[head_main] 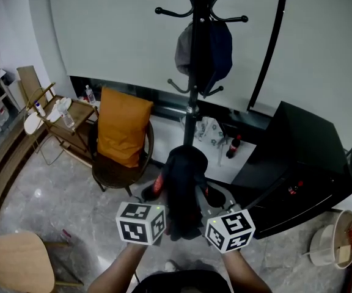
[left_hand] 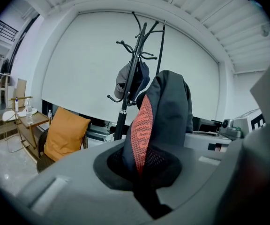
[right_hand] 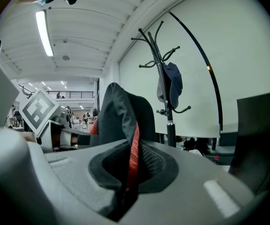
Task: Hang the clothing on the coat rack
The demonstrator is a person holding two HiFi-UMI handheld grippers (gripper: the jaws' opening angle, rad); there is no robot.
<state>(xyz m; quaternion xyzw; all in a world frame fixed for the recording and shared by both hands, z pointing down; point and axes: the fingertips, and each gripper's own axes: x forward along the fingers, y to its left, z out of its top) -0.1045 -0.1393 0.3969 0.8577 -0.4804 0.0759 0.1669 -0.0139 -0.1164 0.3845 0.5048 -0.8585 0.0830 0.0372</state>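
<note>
A dark garment [head_main: 184,188] with red trim hangs bunched between my two grippers, held up in front of the black coat rack [head_main: 199,60]. My left gripper [head_main: 157,201] is shut on its left side, where the red mesh strip [left_hand: 142,130] runs into the jaws. My right gripper [head_main: 208,207] is shut on the other side, pinching a red band [right_hand: 133,156] of the garment [right_hand: 123,118]. The rack [left_hand: 131,74] [right_hand: 165,78] stands ahead and carries a dark cap [head_main: 203,50] on a hook.
A wicker chair with an orange cushion [head_main: 122,127] stands left of the rack. A black case [head_main: 298,163] sits to the right, a wooden side table [head_main: 66,124] with bottles at the left, a round stool [head_main: 17,261] at bottom left. Bottles [head_main: 231,146] stand by the rack's base.
</note>
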